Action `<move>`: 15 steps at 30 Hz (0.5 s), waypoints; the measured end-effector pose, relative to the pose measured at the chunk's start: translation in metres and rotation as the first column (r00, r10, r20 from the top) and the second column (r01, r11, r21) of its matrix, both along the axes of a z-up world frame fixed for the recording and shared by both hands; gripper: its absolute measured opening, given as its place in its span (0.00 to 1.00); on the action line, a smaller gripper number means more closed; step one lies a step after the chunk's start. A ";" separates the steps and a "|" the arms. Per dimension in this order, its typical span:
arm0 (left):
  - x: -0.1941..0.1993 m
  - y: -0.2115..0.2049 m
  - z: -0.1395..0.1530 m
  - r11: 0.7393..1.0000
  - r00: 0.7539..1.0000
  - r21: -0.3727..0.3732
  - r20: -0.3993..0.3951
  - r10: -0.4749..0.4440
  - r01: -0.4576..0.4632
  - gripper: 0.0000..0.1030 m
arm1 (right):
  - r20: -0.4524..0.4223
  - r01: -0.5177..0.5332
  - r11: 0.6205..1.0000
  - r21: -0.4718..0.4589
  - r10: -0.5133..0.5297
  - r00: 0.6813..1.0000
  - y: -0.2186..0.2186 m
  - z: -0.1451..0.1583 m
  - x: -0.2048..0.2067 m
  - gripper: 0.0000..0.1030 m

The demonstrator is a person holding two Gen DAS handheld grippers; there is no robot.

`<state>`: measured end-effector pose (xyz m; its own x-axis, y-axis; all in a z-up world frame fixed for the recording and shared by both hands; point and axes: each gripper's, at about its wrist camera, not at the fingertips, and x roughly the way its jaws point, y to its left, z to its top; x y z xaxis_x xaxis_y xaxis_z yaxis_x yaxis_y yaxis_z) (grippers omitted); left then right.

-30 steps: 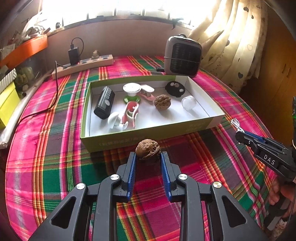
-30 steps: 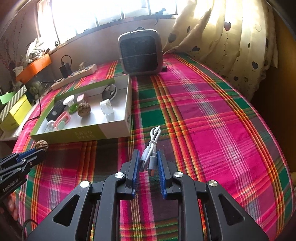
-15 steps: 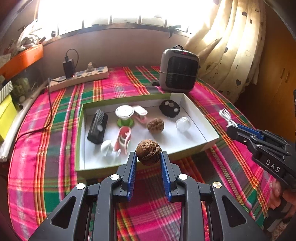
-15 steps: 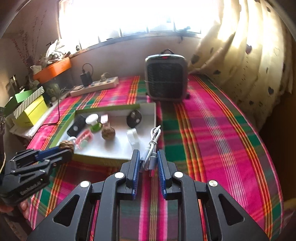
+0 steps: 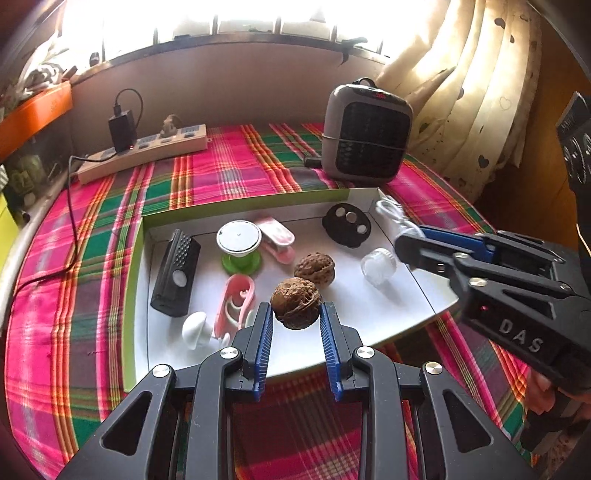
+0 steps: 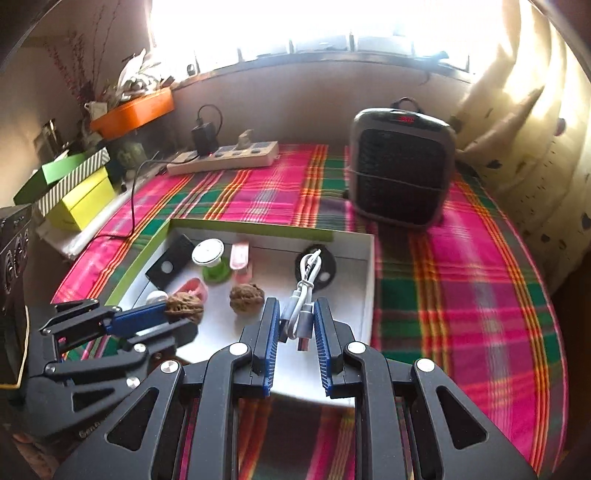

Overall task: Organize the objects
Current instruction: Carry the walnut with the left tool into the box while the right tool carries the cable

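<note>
- My feeds are strongly backlit: the window [image 5: 240, 22] burns out to plain white in both views.
- Daylight glows through the curtain [image 6: 535, 122] — its folds look washed out.
- The plaid cloth [image 5: 229, 162] reads sharp and saturated mid-frame.
- Fisheye bending curves every edge; corners fall to black.
- The right-wrist view seems slightly softer, perhaps motion blur.

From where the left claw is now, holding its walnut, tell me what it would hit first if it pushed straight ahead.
Probably the second walnut lying in the white tray, just beyond the held walnut gripped in the left claw. Depth is unclear; angled downward, it might meet the bare tray floor first.
</note>
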<state>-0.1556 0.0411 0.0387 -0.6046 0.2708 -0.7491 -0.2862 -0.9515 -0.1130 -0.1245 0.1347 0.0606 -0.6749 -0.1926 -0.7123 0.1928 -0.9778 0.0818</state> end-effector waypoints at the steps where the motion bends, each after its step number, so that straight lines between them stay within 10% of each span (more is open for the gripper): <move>1: -0.002 0.000 -0.002 1.000 1.000 -0.002 0.006 0.002 -0.002 0.23 | 0.007 -0.013 1.000 0.003 0.013 1.000 -0.002 -0.001 -0.004 0.19; 15: -0.018 0.000 -0.018 1.000 0.999 -0.021 0.045 0.020 -0.019 0.23 | 0.095 -0.086 0.996 0.004 0.085 0.992 -0.011 -0.023 -0.035 0.19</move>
<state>-0.1736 0.0408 0.0211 -0.5746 0.2433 -0.7814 -0.2625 -0.9591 -0.1056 -0.1600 0.1241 0.0380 -0.5860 -0.2407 -0.7737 0.2672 -0.9588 0.0960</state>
